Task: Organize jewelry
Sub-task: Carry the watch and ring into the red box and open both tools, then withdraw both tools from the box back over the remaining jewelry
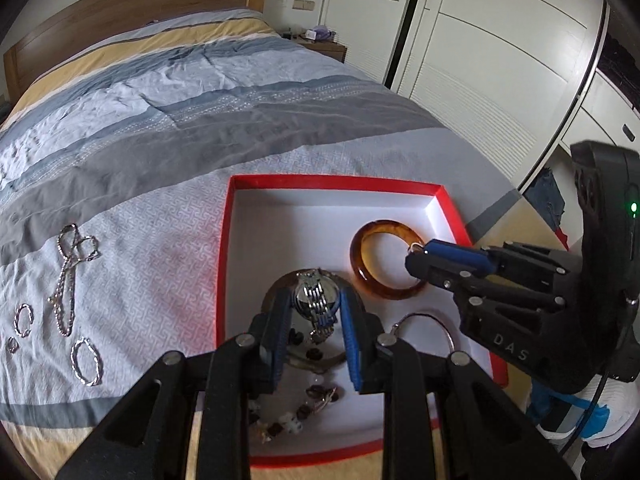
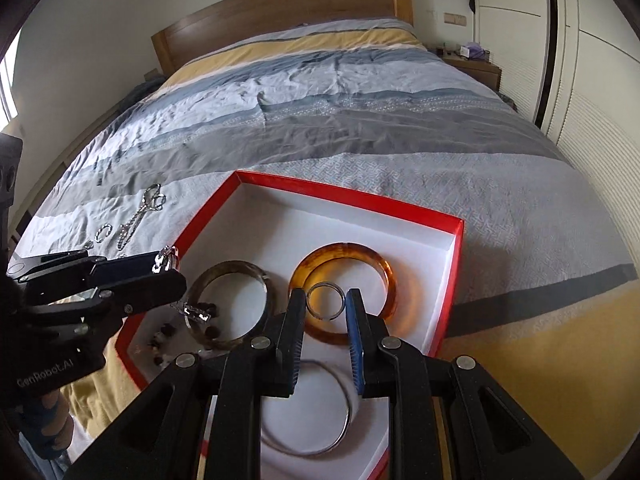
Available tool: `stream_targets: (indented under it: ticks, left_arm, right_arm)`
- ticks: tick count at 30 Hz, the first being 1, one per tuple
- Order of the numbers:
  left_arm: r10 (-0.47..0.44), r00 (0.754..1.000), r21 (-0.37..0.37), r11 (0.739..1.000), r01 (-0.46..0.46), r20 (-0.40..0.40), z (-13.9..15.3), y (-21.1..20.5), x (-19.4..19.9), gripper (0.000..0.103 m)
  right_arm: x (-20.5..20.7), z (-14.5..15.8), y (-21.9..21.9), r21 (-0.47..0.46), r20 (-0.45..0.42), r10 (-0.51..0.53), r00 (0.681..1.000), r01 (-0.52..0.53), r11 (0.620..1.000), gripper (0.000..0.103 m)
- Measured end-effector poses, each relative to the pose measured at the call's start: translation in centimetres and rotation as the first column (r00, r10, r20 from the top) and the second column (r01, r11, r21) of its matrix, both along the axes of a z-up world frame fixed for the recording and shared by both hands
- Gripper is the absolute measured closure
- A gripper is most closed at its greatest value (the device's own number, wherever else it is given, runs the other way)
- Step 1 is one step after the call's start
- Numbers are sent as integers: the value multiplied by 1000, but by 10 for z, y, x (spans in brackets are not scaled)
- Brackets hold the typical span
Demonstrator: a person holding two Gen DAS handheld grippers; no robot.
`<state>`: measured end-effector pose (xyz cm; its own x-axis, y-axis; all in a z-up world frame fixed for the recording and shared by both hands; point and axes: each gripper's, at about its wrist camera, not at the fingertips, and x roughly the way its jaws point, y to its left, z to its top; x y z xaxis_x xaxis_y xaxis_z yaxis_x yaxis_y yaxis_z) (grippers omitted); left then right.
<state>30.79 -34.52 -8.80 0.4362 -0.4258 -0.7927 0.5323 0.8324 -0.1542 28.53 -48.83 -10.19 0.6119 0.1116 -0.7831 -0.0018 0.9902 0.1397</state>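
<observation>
Your left gripper [image 1: 314,312] is clamped on a silver watch [image 1: 316,300], its linked metal band hanging between the ribbed blue pads over the near-left part of the red box [image 2: 448,280]. Under it lies a mottled dark bangle [image 2: 228,304], round and glossy, with a loose strand of dark and white beads [image 1: 296,416] toward the box's near edge.

Your right gripper [image 2: 325,300] is pinching a small silver ring [image 2: 326,300] by its sides, right above the amber bangle [image 2: 344,292], a smooth translucent hoop near the box's right wall. A thin wire hoop [image 2: 332,432] rests on the white floor at the near edge.

Out on the bedspread [image 1: 160,160], left of the box, a twisted silver chain [image 1: 70,276] sprawls on the patterned fabric, with two silver loops [image 1: 86,362] just beside it.
</observation>
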Motion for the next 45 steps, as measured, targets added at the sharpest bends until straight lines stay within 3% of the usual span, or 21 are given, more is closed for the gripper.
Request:
stream_targets:
  ticks: [7, 11, 15, 16, 17, 18, 26, 29, 36, 45]
  left_arm:
    - [-21, 999, 66, 998, 23, -37, -34, -12, 11, 80]
    - [-34, 999, 111, 993, 35, -7, -42, -15, 8, 80]
    - [-20, 1000, 97, 995, 21, -7, -43, -9, 12, 79]
    - [-20, 1000, 92, 996, 21, -7, -41, -8, 11, 79]
    - [-21, 1000, 84, 996, 22, -11, -40, -6, 11, 79]
    - [-21, 1000, 73, 997, 22, -14, -38, -4, 11, 79]
    - [3, 1000, 30, 1000, -4, 28, 5, 22, -15, 77]
    - [33, 998, 20, 999, -34, 47, 25, 39, -37, 77]
    - [69, 994, 47, 996, -73, 90, 55, 87, -100, 77]
    - [157, 976, 105, 979, -174, 150, 79, 169, -170, 76]
  right_arm:
    - [27, -23, -1, -26, -67, 59, 996, -61, 998, 82]
    - [30, -29, 7, -95, -78, 81, 994, -88, 992, 82]
    - [30, -31, 9, -116, -87, 83, 993, -93, 989, 81]
    - [30, -30, 9, -116, -86, 83, 993, -92, 989, 79]
    - [29, -28, 9, -119, -84, 78, 993, -87, 989, 70]
    - [27, -26, 8, -119, -80, 71, 994, -81, 990, 65]
    - [-7, 16, -4, -104, -14, -10, 1000, 8, 995, 65]
    - [-31, 40, 0, -74, 27, -38, 999, 40, 996, 59]
    - [-91, 80, 46, -37, 86, -18, 996, 21, 999, 54]
    - [-154, 97, 112, 44, 115, 50, 992, -55, 997, 54]
